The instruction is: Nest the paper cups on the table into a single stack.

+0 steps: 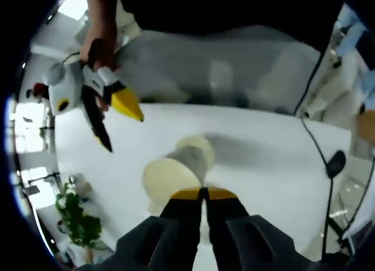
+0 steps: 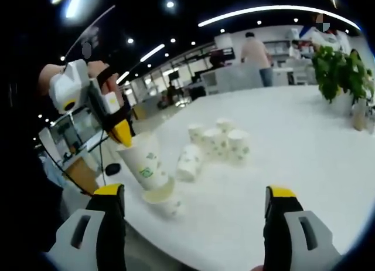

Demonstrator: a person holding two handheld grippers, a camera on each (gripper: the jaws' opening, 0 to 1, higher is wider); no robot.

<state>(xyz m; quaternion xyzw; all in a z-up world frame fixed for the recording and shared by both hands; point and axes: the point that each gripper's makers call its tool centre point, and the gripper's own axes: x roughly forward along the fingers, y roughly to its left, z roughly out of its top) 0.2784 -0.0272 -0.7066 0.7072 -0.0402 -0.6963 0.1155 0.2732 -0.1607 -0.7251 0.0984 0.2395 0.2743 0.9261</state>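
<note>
In the right gripper view, the right gripper (image 2: 196, 209) stands with its jaws wide apart and nothing between them, low over the near edge of the white table (image 2: 304, 153). Just beyond, the left gripper (image 2: 122, 133) pinches the rim of a tilted paper cup (image 2: 142, 162), white with small green marks, whose base sits in a second cup (image 2: 161, 200) lying at the table's near left edge. A third cup (image 2: 188, 162) lies on its side just past it. Farther on stands a tight cluster of cups (image 2: 220, 141), about five, too blurred to count surely. A potted plant (image 2: 340, 71) stands at the far right. In the left gripper view, the closed yellow-tipped jaws grip the cup's rim, its pale inside showing, soft and blurred.
</note>
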